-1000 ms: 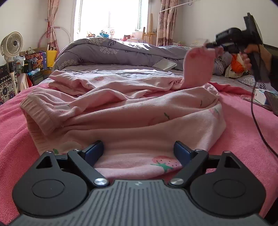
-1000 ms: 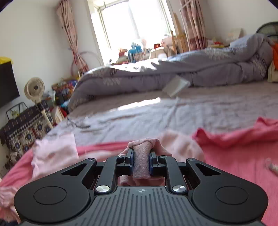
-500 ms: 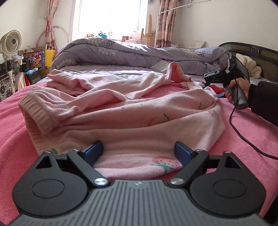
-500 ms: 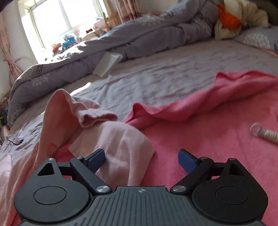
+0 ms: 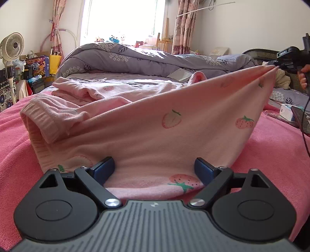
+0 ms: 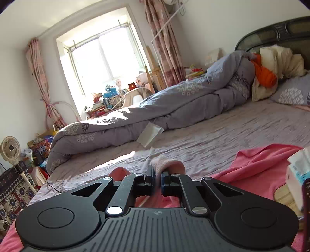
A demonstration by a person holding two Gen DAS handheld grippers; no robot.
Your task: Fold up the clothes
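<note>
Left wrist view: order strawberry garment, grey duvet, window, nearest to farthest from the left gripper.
1. Strawberry garment: lies between the open jaws of the left gripper, on the pink blanket.
2. Grey duvet: bunched across the bed's far side.
3. Window: back wall, behind the duvet.

garment (image 5: 155,124) on towel (image 5: 275,155), spread ahead of left gripper (image 5: 154,166) | its near hem between that gripper's fingers | its right corner lifted up-right, pinched in right gripper (image 6: 158,177) | towel on bed (image 6: 222,135) | rolled duvet (image 5: 147,58) behind garment | fan (image 5: 11,46) far left | box (image 5: 286,112) right on towel
</note>
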